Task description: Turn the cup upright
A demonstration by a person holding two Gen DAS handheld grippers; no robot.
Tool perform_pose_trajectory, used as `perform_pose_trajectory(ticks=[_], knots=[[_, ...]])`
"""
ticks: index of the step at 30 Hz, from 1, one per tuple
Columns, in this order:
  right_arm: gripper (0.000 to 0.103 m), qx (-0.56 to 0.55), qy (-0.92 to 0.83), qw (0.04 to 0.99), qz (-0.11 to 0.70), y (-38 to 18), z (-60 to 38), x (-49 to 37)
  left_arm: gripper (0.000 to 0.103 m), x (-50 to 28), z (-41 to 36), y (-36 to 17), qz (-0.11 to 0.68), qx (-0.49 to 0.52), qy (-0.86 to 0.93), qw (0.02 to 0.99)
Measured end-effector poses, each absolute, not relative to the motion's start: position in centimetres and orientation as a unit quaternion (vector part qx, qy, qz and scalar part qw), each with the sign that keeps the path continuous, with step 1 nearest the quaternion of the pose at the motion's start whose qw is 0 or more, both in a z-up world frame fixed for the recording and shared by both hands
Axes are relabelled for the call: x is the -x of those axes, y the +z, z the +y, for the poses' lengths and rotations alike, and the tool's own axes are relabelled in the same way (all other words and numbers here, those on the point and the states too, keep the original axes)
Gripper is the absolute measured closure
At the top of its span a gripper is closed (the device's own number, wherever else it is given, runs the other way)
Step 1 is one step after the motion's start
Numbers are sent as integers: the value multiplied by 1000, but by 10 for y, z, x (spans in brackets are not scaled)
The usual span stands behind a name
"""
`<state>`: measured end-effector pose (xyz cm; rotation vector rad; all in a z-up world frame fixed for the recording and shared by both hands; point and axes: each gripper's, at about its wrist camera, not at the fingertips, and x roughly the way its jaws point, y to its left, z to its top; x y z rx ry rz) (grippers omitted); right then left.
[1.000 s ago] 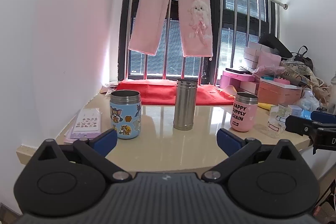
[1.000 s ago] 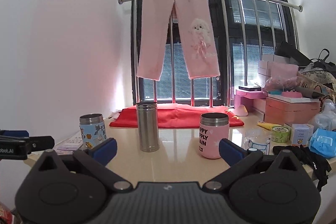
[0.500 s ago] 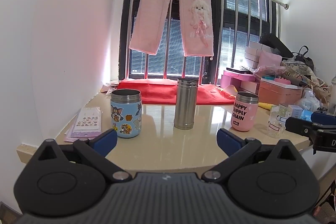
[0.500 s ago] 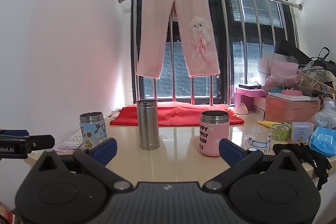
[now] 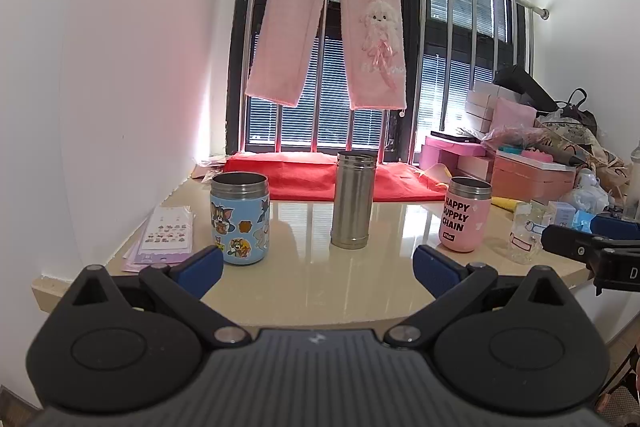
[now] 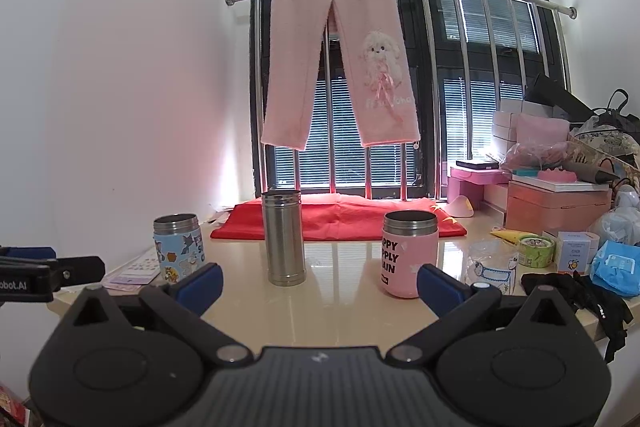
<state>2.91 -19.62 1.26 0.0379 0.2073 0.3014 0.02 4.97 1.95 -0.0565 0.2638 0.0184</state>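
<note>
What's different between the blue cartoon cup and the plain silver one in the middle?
The blue cartoon cup is short and wide; the plain silver cup is tall and slim. The blue one is covered in cartoon cat-and-mouse stickers, the silver one is bare metal. The blue cup stands nearer the wall on the left, the silver one mid-table in front of the red cloth. Both stand on the beige table, with metal rims on top, untouched by either claw.

Bright backlight from the window (image 5: 360, 131) glares on the tabletop (image 5: 312, 267); fisheye edges bend, focus sharp.
</note>
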Motion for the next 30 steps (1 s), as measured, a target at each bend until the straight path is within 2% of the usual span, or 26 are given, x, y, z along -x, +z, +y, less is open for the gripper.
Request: perform_pose_trajectory(ticks=[30], knots=[[0,-19,150,983,103,12,-192,-29,0,0,48,19,134,29,11,990]])
